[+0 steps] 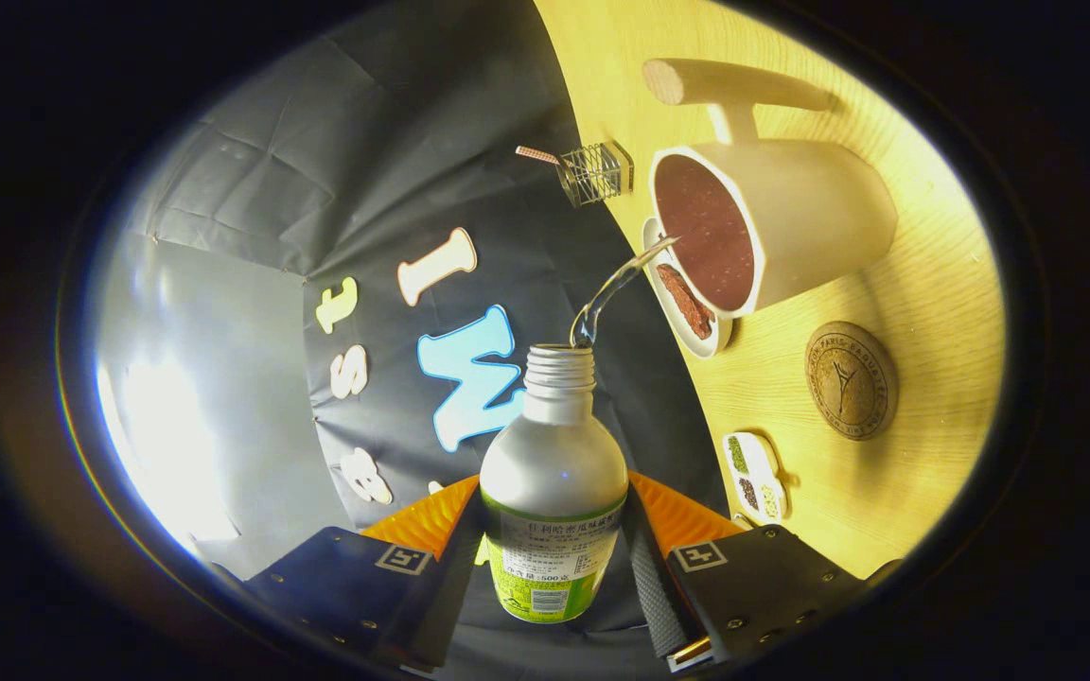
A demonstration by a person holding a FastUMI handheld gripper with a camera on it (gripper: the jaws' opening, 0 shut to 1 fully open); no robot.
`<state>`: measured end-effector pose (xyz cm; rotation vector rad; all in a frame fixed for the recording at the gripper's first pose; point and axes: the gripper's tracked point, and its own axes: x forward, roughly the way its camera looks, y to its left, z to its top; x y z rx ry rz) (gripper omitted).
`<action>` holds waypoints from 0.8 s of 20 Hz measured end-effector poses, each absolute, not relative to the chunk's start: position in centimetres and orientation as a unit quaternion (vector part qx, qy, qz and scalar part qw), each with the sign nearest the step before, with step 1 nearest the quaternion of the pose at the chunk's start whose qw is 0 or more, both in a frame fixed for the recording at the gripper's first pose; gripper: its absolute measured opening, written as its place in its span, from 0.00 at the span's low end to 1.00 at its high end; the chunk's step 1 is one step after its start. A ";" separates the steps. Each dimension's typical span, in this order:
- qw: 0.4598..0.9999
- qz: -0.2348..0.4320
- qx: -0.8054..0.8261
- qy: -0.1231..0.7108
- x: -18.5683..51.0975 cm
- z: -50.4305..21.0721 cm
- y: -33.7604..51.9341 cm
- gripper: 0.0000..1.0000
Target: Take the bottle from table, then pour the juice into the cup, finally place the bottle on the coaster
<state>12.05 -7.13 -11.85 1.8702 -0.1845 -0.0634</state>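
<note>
The gripper [553, 558] is rolled far to one side, so the table stands almost upright beside it. Its two fingers [651, 577] are closed on the bottle [553, 492], one pad pressing on each side of the labelled body. The orange finger parts show behind the black pads, both steady on the grip.

glossy plastic bottle [553, 463] with paper label, matt cup [777, 227], wood-grain table [923, 284], ribbed fingers [647, 577].
</note>
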 end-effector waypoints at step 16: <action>0.558 -0.036 0.822 -0.109 13.1 -10.6 -8.6 0.77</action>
